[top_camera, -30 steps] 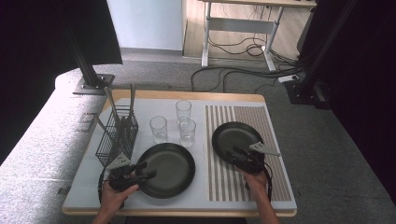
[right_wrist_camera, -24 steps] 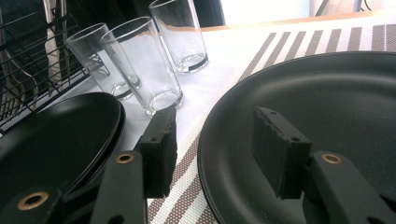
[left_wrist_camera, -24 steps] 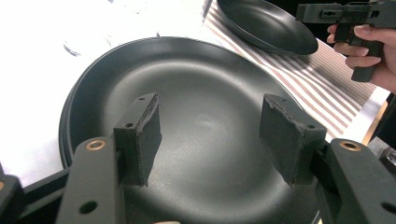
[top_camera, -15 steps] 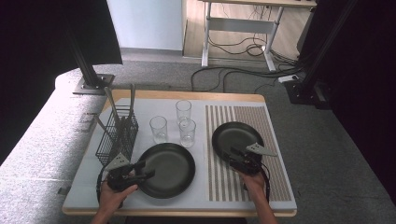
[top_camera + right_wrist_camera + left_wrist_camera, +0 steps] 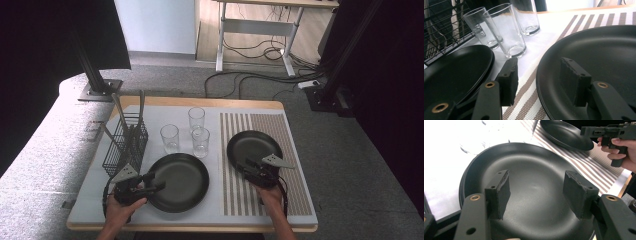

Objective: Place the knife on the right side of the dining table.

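Counter: a wood-edged counter (image 5: 250, 103) under a pale mat, with a brown-and-cream striped placemat (image 5: 295, 185) over its right part.
Room: grey carpet all round, dark curtains at both sides, a desk frame with loose cables on the floor beyond the counter.
Left plate: a round matte black plate (image 5: 180, 181) lies flat on the pale mat near the front edge; in the left gripper view (image 5: 534, 185) it spreads under the jaws. Being round, it has no long axis and points nowhere; its open face looks up.
Right plate: a second round matte black plate (image 5: 254, 149) lies flat on the striped placemat, face up, well apart from the first; it shows close in the right gripper view (image 5: 599, 57).
Left gripper: the left gripper (image 5: 159, 186) reaches in level over the left plate's near-left rim; its jaws stand apart, nothing between the pads (image 5: 500, 192).
Right gripper: the right gripper (image 5: 246, 166) sits at the right plate's near rim; its jaws are apart and straddle the rim, one pad (image 5: 510, 77) outside over the stripes, the other over the plate. I cannot tell whether a pad touches.
Glasses: three clear drinking glasses (image 5: 200, 141) stand upright behind the left plate.
Basket: a black wire cutlery basket (image 5: 125, 150) stands at the left, utensil handles leaning out.
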Demonstrator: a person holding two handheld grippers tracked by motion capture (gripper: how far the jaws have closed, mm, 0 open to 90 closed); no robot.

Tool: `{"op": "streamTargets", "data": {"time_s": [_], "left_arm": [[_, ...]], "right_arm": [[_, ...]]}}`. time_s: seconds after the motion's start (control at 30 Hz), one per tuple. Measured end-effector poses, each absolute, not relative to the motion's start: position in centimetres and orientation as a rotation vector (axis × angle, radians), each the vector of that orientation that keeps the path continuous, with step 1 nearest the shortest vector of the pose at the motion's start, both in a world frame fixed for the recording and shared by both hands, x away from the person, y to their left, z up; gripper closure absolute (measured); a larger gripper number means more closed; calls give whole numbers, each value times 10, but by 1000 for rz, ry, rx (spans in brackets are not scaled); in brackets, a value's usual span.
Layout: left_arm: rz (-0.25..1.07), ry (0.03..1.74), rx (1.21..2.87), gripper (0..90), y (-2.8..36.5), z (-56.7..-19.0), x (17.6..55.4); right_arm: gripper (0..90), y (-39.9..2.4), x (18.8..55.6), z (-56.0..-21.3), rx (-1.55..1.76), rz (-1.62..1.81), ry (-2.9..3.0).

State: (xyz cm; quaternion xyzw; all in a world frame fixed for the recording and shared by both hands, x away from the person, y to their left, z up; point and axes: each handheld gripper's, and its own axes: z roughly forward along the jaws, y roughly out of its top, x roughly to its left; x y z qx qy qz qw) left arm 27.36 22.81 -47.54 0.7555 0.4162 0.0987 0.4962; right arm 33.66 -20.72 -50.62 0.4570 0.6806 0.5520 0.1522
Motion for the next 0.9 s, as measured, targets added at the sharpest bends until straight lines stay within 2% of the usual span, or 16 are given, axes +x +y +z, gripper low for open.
{"op": "streamTargets", "data": {"time_s": [0.9], "left_arm": [[318, 1017, 1789, 386, 245, -458, 270]], "right_arm": [[487, -192, 333, -507, 1268, 1583, 2008]]}}
